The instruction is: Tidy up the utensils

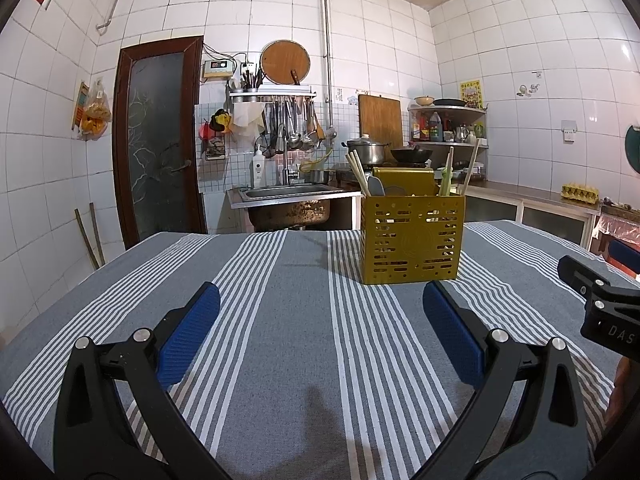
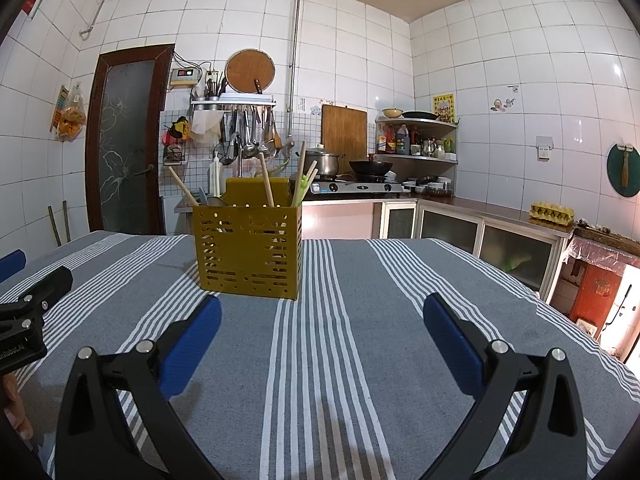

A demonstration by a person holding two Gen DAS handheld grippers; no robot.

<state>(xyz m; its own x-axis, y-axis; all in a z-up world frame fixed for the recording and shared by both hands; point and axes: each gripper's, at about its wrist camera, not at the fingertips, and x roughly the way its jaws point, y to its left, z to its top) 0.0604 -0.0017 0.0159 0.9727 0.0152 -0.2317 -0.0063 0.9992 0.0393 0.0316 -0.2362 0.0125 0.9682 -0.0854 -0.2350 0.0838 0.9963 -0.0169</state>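
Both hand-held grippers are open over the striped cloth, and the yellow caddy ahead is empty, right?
Not empty. Both wrist views show the caddy holding chopsticks and other utensils. The rest stands: left hand-held gripper and right hand-held gripper are open over the striped cloth.

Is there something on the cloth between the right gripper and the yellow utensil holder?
Nothing visible. Only bare striped tablecloth lies between the open right gripper and the yellow utensil holder.

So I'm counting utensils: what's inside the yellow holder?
Wooden chopsticks, a green utensil and grey spoon ends stick out of the yellow holder. Lower parts are hidden behind its slotted wall.
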